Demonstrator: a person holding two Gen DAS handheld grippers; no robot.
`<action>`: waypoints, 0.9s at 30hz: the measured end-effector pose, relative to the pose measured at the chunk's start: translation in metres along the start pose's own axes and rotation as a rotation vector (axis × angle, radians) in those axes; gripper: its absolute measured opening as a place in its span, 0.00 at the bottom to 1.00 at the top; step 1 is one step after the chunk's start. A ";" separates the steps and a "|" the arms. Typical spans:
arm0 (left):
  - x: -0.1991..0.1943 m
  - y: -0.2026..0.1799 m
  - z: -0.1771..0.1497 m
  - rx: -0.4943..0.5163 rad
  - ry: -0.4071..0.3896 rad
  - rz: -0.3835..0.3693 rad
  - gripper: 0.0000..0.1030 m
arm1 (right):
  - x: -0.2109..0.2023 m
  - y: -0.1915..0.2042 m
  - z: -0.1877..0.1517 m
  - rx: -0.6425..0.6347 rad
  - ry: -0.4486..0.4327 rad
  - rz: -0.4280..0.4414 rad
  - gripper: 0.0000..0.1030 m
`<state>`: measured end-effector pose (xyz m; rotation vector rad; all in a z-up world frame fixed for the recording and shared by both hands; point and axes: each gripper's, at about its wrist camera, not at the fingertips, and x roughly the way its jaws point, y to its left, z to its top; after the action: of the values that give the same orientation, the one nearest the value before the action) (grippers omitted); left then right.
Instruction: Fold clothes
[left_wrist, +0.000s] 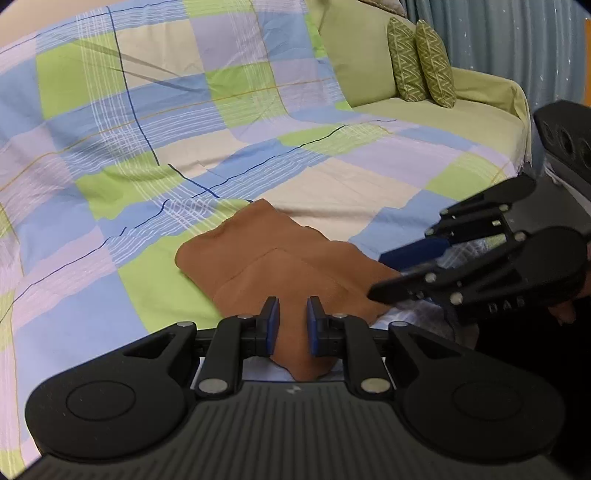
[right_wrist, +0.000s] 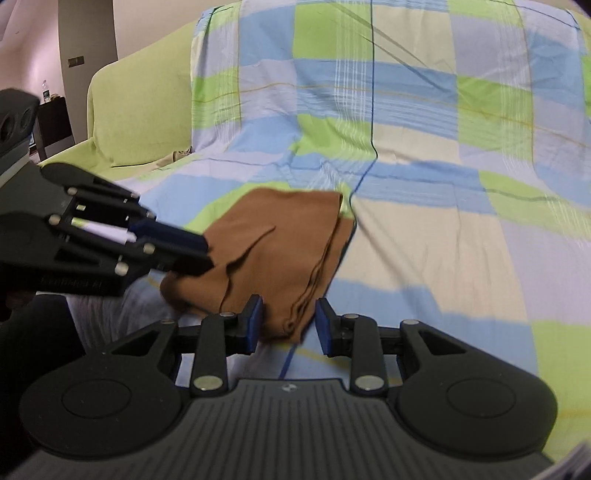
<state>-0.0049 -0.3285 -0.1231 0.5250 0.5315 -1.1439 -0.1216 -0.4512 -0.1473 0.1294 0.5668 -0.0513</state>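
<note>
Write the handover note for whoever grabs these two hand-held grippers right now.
Left hand-held gripper: open, jaws astride the near edge of the brown garment, not clamped.
Right hand-held gripper: open, jaws either side of the garment's layered corner, not clamped.
The garment lies folded into a compact stack on the checked sheet over the sofa.
Done: several folds are in.
Left: probably one last fold or a tidy-up; grip before lifting.

Brown garment (left_wrist: 280, 258): soft matt cloth, stitched seams. Beneath it, checked sheet (left_wrist: 110, 155): thin smooth woven cloth, creased. Left gripper (left_wrist: 292, 325) and right gripper (right_wrist: 289, 321): matt black plastic, ribbed housing, shiny metal pivot pins, blue rubbery-looking pads (left_wrist: 274, 325).
</note>
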 end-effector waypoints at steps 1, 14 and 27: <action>-0.004 -0.001 0.001 -0.006 -0.007 -0.003 0.17 | -0.001 0.000 -0.002 -0.001 -0.001 -0.001 0.26; 0.001 -0.014 -0.007 0.029 0.006 0.052 0.19 | -0.003 -0.009 0.046 0.001 -0.094 0.009 0.26; -0.009 -0.004 0.000 -0.108 -0.040 0.029 0.20 | 0.038 -0.007 0.032 -0.110 0.018 0.027 0.25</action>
<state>-0.0110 -0.3238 -0.1178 0.4142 0.5459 -1.0893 -0.0733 -0.4629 -0.1416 0.0305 0.5846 0.0072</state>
